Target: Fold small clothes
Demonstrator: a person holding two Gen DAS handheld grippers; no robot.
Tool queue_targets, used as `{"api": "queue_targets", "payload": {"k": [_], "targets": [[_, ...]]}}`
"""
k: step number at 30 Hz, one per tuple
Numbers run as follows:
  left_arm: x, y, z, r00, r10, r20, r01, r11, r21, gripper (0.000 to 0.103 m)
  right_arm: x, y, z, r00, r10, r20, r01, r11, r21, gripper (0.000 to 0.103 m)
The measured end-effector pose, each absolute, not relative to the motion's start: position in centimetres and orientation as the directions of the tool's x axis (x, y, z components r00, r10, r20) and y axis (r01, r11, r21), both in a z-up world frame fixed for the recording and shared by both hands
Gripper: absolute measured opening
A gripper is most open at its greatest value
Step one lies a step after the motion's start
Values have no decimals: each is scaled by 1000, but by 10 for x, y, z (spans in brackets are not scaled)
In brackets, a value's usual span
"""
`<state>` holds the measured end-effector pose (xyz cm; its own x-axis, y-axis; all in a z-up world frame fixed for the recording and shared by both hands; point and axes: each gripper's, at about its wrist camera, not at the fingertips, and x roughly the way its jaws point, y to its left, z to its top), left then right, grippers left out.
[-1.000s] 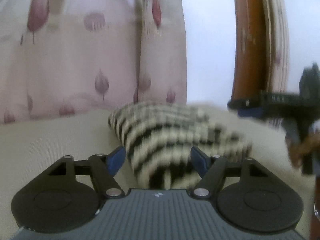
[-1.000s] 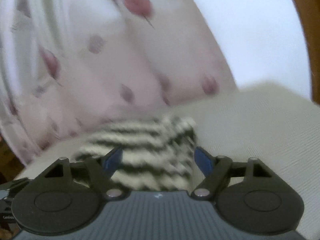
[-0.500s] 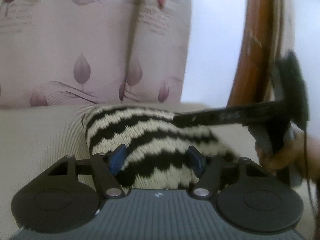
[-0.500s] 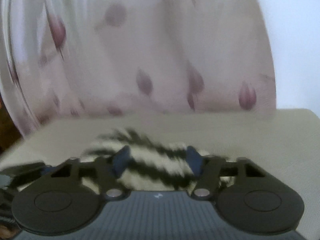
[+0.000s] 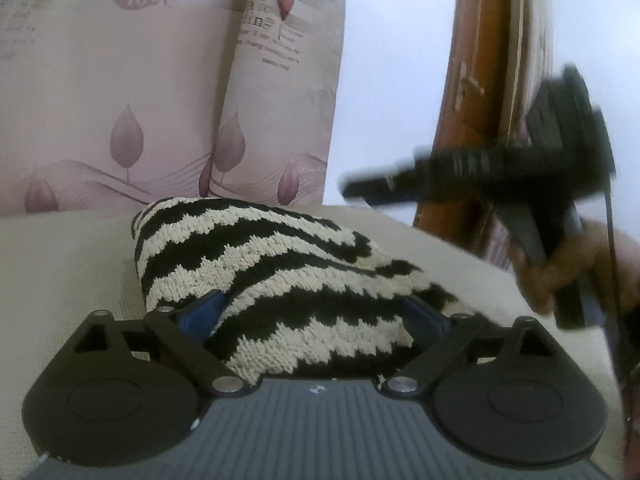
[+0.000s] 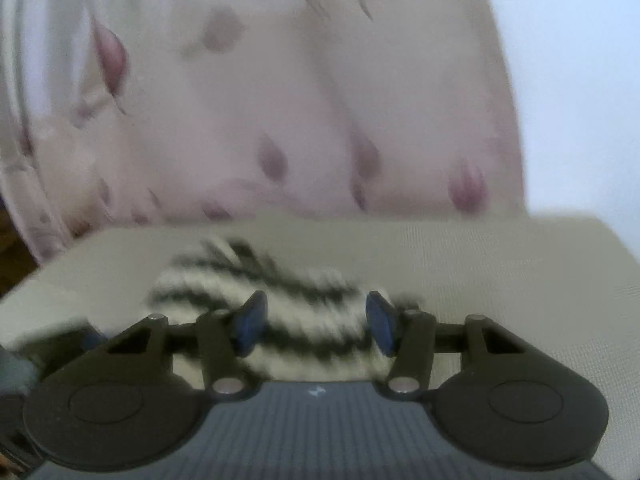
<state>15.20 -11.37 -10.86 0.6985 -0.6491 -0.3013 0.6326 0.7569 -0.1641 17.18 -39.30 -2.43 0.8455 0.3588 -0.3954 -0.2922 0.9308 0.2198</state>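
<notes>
- Knitted garment (image 5: 280,264), black-and-cream zigzag stripes: lies bunched in a mound on a beige padded surface (image 5: 60,264), close in front of both cameras.
- Left gripper (image 5: 316,316): jaws wide apart and opening; the near end of the garment lies between the blue pads (image 5: 200,314). The left pad touches the knit; the right pad is partly covered by a fold, so pressure there cannot be confirmed.
- Right gripper (image 6: 316,320): jaws about half apart, with the garment between its blue pads (image 6: 250,320). The view is blurred; whether the pads press on the knit cannot be told.
- In the left view the right gripper appears as a dark blurred shape at right, above the surface and clear of the garment, carried by a person's hand (image 5: 576,264).
- Background: a pale pink curtain (image 5: 140,100) with leaf prints hangs behind the surface; a brown wooden frame (image 5: 472,80) stands at right against a white wall (image 5: 384,80).
</notes>
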Motion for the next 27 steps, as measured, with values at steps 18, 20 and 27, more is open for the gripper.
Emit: {"api": "queue_targets", "payload": {"k": [18, 20, 27], "targets": [[158, -97, -109, 658, -712, -244, 659, 702, -271, 99, 259, -344, -56, 641, 558, -526, -421, 829, 368, 54], [157, -97, -110, 660, -712, -239, 656, 702, -277, 99, 253, -357, -47, 669, 568, -479, -408, 820, 401, 55], [156, -100, -110, 660, -710, -246, 659, 704, -266, 101, 241, -359, -67, 717, 417, -558, -374, 906, 196, 54]]}}
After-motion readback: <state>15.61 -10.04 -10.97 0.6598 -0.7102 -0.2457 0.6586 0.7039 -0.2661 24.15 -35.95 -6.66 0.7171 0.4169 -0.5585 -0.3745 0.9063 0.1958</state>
